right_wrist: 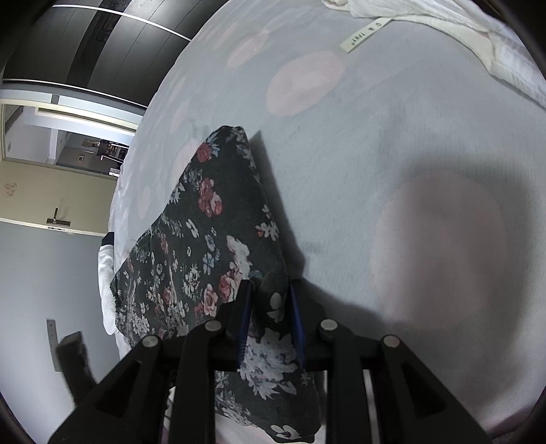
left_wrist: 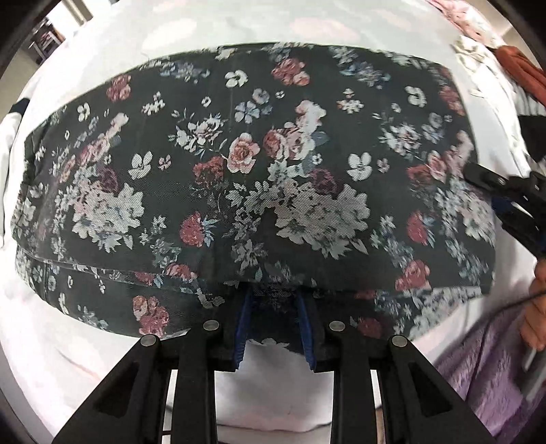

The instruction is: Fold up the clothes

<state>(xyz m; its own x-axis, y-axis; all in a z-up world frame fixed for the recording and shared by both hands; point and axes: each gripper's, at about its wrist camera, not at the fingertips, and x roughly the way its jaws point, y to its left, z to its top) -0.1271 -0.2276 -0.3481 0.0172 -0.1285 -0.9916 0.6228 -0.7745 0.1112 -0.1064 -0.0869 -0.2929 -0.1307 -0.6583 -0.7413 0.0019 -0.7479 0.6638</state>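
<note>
Dark floral garment (left_wrist: 259,177) lies folded on a bed w/ pale pink-spotted sheet (right_wrist: 392,143), both grippers at its edges.

Left gripper (left_wrist: 274,307) points down at the near edge; fabric sits betw. its blue pads, jaws closed on the fold. Right gripper (right_wrist: 271,307) has a corner of the cloth betw. its jaws, small gap at one pad – can't tell if it grips. White clothes (right_wrist: 460,30) lie near the far edge.

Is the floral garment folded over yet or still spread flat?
Folded over. In the left wrist view the floral garment has an upper layer whose edge lies across a lower layer near the left gripper, on the bedsheet.
</note>
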